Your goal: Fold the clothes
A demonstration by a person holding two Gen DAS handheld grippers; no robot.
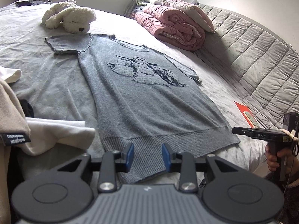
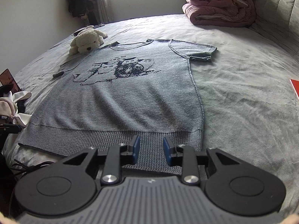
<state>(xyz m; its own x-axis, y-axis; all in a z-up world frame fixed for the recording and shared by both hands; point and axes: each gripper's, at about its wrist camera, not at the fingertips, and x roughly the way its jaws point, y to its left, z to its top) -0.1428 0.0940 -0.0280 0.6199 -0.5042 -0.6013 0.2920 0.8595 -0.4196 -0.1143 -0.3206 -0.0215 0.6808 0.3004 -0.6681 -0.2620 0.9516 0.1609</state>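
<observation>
One grey knit sweater (image 2: pixel 119 97) lies flat on the bed (image 2: pixel 243 93); both grippers' fingers (image 1: pixel 129 155) (image 2: pixel 135 150) spread, pinching nothing.

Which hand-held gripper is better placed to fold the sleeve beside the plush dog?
Left, probably. The left hand-held gripper hovers open over the grey knitted short-sleeved top on the white plush dog's side.

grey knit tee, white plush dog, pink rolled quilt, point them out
grey knit tee (image 2: pixel 119 100), right wrist view, plain chest below the print
white plush dog (image 1: pixel 74 21), left wrist view, its head
pink rolled quilt (image 2: pixel 220 13), right wrist view, the roll's front
</observation>
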